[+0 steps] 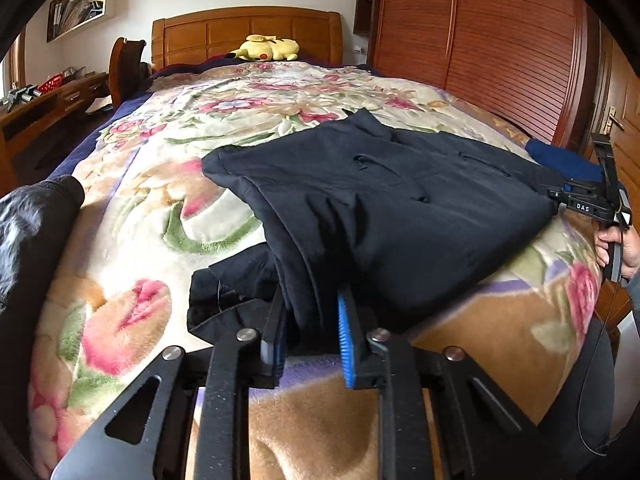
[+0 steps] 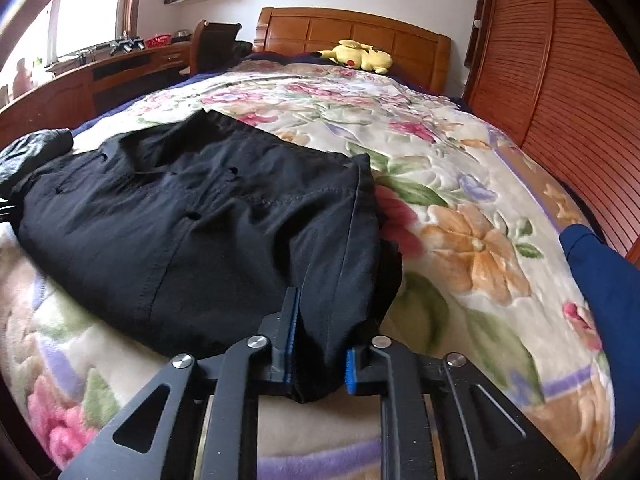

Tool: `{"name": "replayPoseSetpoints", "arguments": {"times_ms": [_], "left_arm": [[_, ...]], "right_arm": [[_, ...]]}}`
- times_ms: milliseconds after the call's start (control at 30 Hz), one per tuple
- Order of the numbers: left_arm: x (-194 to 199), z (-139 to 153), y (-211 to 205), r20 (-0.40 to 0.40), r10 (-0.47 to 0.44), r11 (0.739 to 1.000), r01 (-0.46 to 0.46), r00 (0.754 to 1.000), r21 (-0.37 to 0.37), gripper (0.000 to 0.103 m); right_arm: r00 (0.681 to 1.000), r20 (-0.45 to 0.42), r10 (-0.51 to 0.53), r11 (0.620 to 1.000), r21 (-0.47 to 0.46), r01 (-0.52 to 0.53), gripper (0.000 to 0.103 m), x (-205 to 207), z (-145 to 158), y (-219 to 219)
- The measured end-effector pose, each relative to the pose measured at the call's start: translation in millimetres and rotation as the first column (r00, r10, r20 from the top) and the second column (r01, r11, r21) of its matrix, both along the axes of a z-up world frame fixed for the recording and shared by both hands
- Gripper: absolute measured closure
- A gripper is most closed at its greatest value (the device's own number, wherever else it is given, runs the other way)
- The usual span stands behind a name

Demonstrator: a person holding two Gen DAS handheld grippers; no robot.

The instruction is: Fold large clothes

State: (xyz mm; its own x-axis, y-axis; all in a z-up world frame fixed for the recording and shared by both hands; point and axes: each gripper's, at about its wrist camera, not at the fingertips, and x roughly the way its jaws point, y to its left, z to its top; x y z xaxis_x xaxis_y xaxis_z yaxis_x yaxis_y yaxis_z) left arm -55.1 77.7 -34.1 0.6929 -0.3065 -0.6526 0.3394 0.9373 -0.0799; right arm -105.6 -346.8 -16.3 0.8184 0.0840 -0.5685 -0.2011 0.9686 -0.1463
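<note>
Black trousers lie folded on the floral blanket of the bed. My left gripper has its jaws around the near left edge of the trousers, with cloth bunched between the blue pads. My right gripper holds the near right edge of the trousers the same way, with cloth between its pads. The right gripper also shows in the left wrist view, at the trousers' right edge, with a hand on its handle.
A shiny black garment lies at the bed's left edge. A blue cloth lies at the right edge. A yellow plush toy rests by the wooden headboard. A wooden wardrobe stands right, a desk left.
</note>
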Motion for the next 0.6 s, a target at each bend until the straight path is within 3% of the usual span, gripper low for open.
{"name": "replayPoseSetpoints", "arguments": {"times_ms": [400,500,600], "left_arm": [[-49,29,11,0.058,-0.002,0.999,0.005,0.998,-0.052,0.086],[-56,26,15,0.055,0.013,0.999,-0.01,0.998,-0.052,0.085],[-55,20,12,0.046,0.023,0.999,-0.021,0.999,-0.035,0.084]], "right_arm": [[0.997,0.041,0.066,0.995,0.072,-0.069,0.089,-66,32,-19],[0.997,0.005,0.082,0.987,0.137,-0.082,0.087,-74,27,-28],[0.998,-0.004,0.07,0.992,0.105,-0.069,0.081,-74,19,-28]]}}
